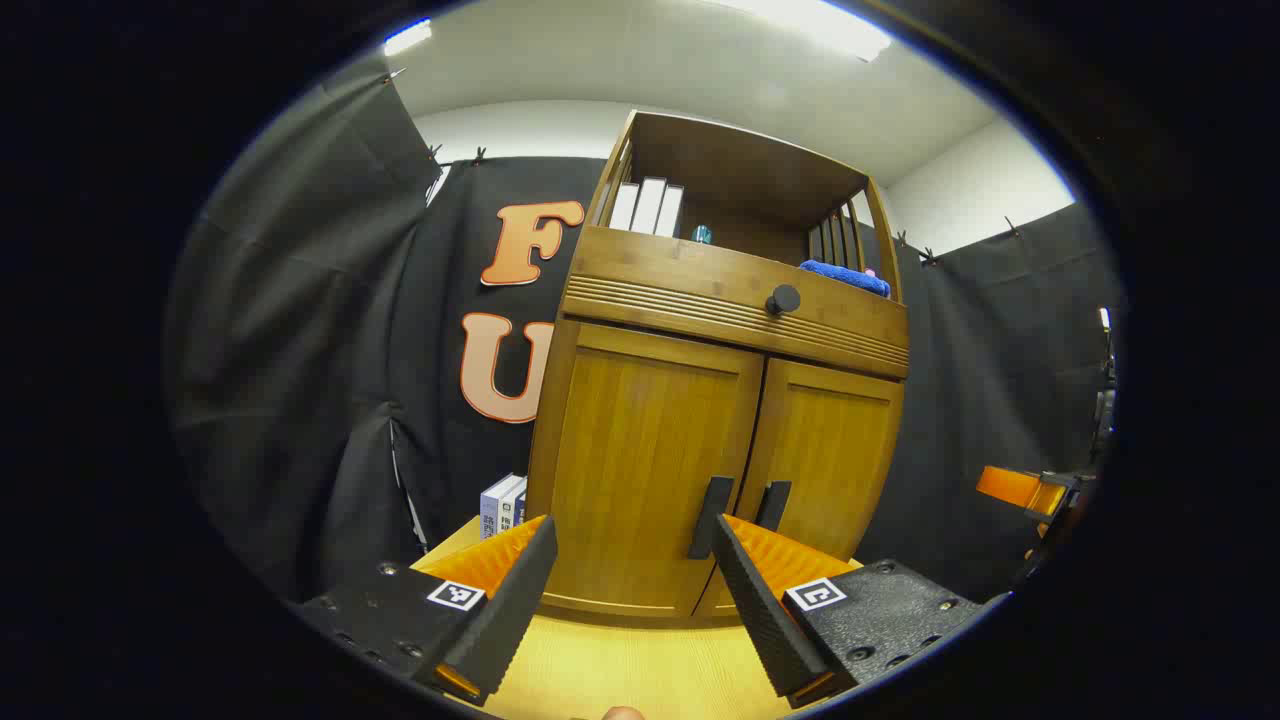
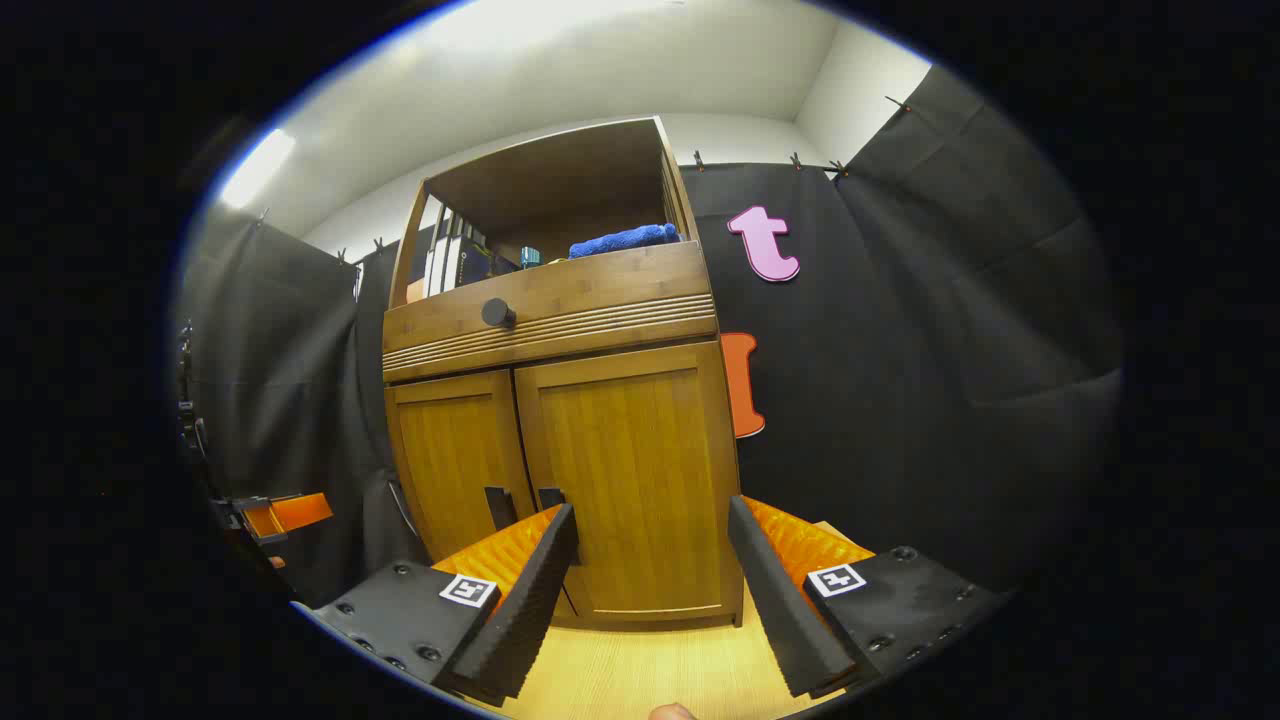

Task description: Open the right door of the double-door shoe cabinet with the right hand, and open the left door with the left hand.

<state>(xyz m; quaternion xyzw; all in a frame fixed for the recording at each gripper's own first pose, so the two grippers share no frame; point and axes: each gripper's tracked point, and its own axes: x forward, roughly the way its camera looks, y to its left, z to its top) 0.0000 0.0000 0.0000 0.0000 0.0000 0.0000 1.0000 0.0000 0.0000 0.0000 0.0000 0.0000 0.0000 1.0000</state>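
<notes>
Both doors were shut. My right gripper (image 2: 650,520) & left gripper (image 1: 635,535) gaped wide, empty; I judged: centre jaws on right handle (image 2: 551,497) before closing.

The left gripper view is looking up from low over the light wooden tabletop (image 1: 640,670), sitting close in front of the shoe cabinet (image 1: 720,300) and facing its left door (image 1: 640,460) — the cabinet is leaning off to the right. The right gripper view is sitting equally low and near, facing the right door (image 2: 630,470). Both are sharing the cabinet front, both doors and the upper shelf — each also catching the other gripper at its edge.
</notes>
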